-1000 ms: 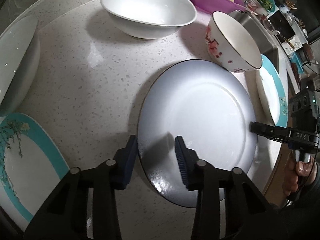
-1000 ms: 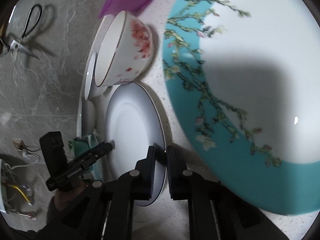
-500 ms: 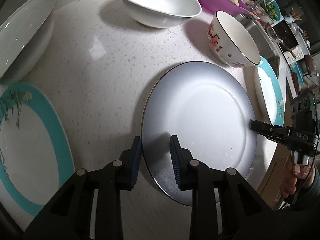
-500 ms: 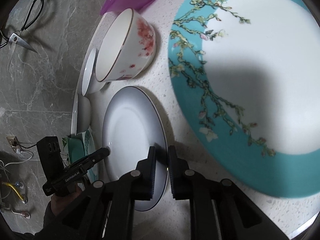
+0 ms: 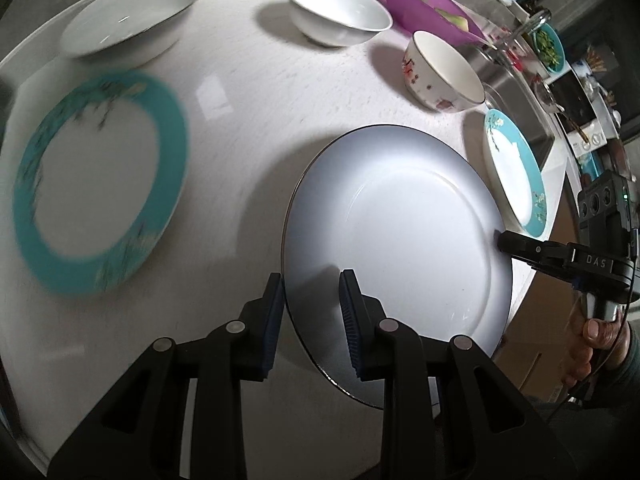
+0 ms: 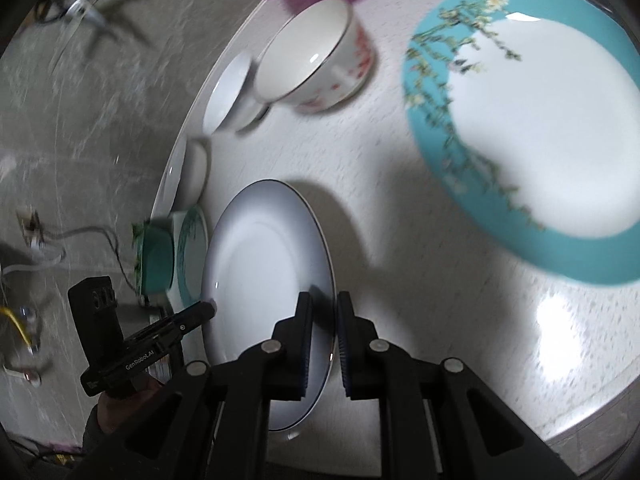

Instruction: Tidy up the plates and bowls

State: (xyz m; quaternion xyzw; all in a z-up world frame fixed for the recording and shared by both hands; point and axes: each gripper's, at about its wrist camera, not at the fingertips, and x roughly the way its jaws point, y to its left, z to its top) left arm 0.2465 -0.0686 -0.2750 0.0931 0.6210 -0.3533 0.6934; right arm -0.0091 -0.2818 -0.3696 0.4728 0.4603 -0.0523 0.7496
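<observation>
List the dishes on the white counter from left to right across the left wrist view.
Teal-rimmed floral plate → shallow white dish → deep white bowl → large pale grey plate with dark rim → small red-flowered bowl → small teal floral plate at the counter edge.

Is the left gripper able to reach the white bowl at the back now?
Probably not yet: the left gripper is shut on the grey plate, as is the right gripper. The counter toward the white bowl looks free.

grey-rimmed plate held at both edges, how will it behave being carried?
The grey plate looks rigid, so two-point grip by the left gripper and right gripper should carry it flat. Its glossy glaze probably slips. Likely ceramic: fragile if dropped.
</observation>
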